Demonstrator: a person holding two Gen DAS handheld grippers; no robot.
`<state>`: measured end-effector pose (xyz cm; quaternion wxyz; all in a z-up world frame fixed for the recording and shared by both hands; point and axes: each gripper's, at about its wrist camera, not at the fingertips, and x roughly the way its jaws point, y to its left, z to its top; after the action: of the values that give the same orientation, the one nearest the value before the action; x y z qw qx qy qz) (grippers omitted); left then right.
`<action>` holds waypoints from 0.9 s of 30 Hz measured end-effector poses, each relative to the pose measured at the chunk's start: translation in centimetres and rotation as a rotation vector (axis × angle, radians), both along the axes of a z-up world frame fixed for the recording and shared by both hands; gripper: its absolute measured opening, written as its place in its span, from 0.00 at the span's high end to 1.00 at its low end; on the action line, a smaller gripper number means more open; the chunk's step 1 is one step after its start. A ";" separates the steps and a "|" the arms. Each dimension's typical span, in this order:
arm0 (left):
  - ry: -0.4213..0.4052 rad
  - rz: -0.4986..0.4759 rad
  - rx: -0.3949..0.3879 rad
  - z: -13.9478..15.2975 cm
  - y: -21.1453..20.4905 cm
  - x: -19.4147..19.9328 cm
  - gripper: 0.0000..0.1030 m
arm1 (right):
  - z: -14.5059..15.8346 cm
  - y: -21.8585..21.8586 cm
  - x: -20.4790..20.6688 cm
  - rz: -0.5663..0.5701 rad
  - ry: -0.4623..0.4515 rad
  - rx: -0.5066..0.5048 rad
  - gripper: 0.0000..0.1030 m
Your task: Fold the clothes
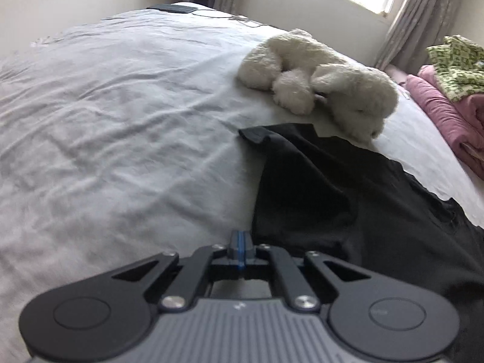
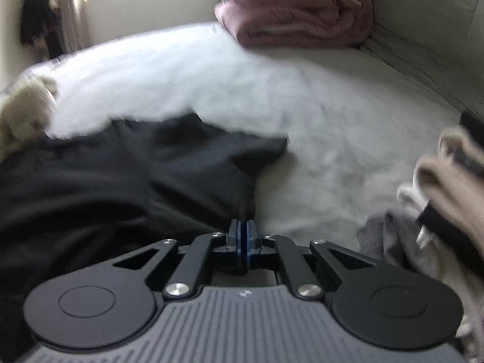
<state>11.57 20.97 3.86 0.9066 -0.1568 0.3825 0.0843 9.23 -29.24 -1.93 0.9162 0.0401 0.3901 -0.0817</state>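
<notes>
A black garment (image 1: 348,199) lies spread on the white bed sheet (image 1: 121,106), one sleeve (image 1: 257,134) pointing away from me. My left gripper (image 1: 240,237) is shut, and the garment's left edge runs straight down into its fingertips. In the right wrist view the same black garment (image 2: 136,175) fills the left half, blurred by motion. Its right edge narrows into my right gripper (image 2: 242,227), which is shut on the cloth. The fabric looks pulled taut between the two grippers.
A white plush toy (image 1: 317,84) lies just beyond the garment. A folded pink blanket (image 2: 302,9) and a green patterned cloth (image 1: 456,63) sit near the headboard. A heap of beige, white and grey clothes (image 2: 438,196) lies at the right. A dark device with a cable (image 1: 172,8) rests at the far bed edge.
</notes>
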 end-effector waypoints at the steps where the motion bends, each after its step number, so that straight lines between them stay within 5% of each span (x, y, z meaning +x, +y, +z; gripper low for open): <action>1: -0.002 -0.010 -0.005 0.1 -0.1 -0.1 1.00 | -0.3 0.1 -0.1 0.003 0.001 -0.004 0.94; 7: -0.055 -0.103 0.017 1.7 -3.8 -1.4 0.96 | 1.6 2.5 -2.1 0.086 -0.073 -0.019 0.57; 11: -0.088 -0.225 0.058 1.9 -8.4 -2.6 0.88 | 2.4 5.2 -4.3 0.177 -0.090 0.019 0.50; 13: -0.108 -0.290 0.087 1.8 -10.8 -3.2 0.74 | 2.8 6.6 -5.3 0.222 -0.098 0.038 0.48; 16: -0.106 -0.331 0.123 0.8 -13.0 -3.6 0.71 | 2.7 8.6 -6.4 0.275 -0.090 0.074 0.48; 27: -0.112 -0.332 0.174 -1.6 -14.9 -6.0 0.57 | -0.3 11.6 -7.1 0.306 -0.063 0.045 0.40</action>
<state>5.58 6.07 2.24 0.9380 -0.0171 0.3435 -0.0425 2.14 -17.68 -2.19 0.9286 0.0030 0.3646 0.0689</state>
